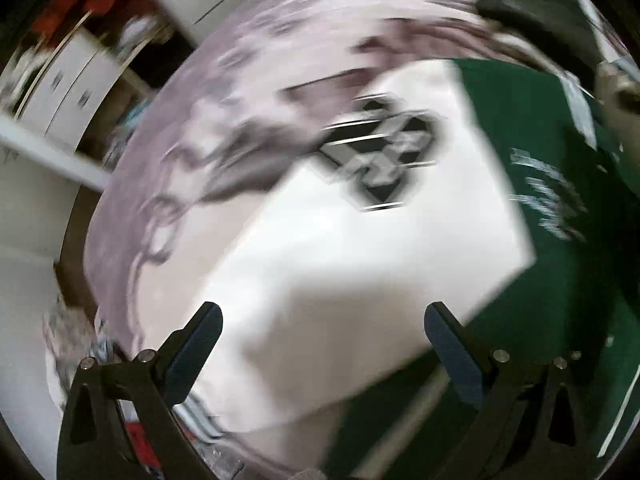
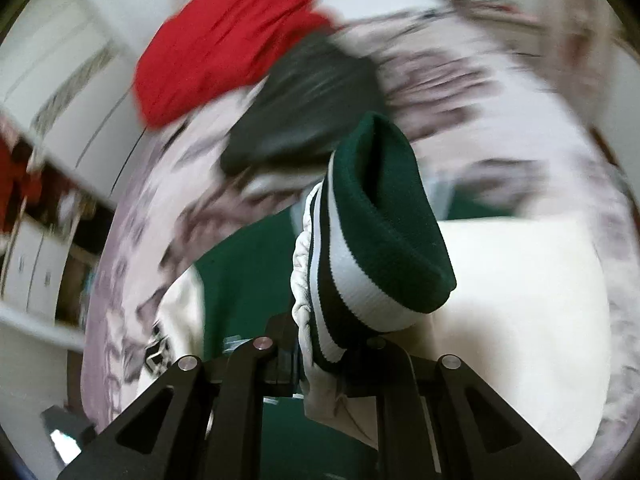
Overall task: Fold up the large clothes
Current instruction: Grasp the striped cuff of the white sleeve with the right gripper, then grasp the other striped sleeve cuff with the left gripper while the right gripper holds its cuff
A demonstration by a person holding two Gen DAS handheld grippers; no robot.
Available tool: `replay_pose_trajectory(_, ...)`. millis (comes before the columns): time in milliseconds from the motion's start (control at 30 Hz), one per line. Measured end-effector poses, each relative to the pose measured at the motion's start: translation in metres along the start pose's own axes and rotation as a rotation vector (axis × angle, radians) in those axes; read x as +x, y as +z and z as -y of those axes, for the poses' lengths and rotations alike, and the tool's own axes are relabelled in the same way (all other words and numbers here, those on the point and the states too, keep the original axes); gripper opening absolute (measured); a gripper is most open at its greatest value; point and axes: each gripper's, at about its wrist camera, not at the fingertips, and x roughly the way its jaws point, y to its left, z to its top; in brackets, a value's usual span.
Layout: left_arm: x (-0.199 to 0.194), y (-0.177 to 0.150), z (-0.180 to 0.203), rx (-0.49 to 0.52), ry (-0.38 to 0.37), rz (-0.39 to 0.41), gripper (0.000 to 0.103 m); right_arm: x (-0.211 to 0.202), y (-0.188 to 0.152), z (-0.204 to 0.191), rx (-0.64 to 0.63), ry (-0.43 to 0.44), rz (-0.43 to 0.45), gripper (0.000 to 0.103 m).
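Observation:
A green and white varsity jacket [image 1: 400, 248] lies on a bed; its white sleeve with a black patch [image 1: 384, 160] crosses the green body [image 1: 560, 280]. My left gripper [image 1: 324, 320] is open and empty just above the white sleeve. My right gripper [image 2: 320, 344] is shut on the jacket's ribbed green-and-white cuff [image 2: 384, 232], which sticks up between the fingers. The green body [image 2: 244, 276] and a white sleeve [image 2: 520, 300] lie below it. Both views are motion-blurred.
The bed has a pale floral cover [image 1: 192, 184]. A red garment [image 2: 224, 44] and a dark garment [image 2: 304, 108] lie at the far side of the bed. White cupboards [image 1: 68, 80] stand beyond the bed's left edge.

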Motion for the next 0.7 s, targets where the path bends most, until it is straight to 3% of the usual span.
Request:
replay_pose_trajectory(100,0.013,-0.018,-0.053,-0.093,-0.022,-0.033,0.103,0.071,-0.020,-0.069,-0.101,-0.010,-0.096,0.014)
replay_pose_trajectory(167,0.028,-0.035,-0.084,-0.150,-0.059,-0.096,0.103,0.112,-0.040,-0.106,-0.177,-0.029,-0.185,0.015)
replay_pose_trajectory(233,0.040,-0.051,-0.104,-0.195,-0.099,-0.156,0.103,0.140,-0.055,-0.115,-0.204,-0.041,-0.286,0.020)
replay_pose_trajectory(300,0.049,-0.070,-0.128,-0.261,-0.169,-0.207,0.103,0.136,-0.067,-0.106,-0.186,-0.008,-0.325,0.026)
replay_pose_trajectory(400,0.060,-0.103,-0.157,-0.387,-0.301,-0.278,0.103,0.110,-0.077,-0.093,-0.114,0.080,-0.334,0.053)
replay_pose_trajectory(567,0.086,-0.157,-0.162,-0.637,-0.547,-0.394,0.103,0.037,-0.099,-0.046,-0.024,0.053,-0.318,0.058)
replay_pose_trajectory(700,0.108,-0.164,-0.136,-0.802,-0.710,-0.409,0.103,0.014,-0.126,-0.016,0.017,-0.005,-0.345,0.059)
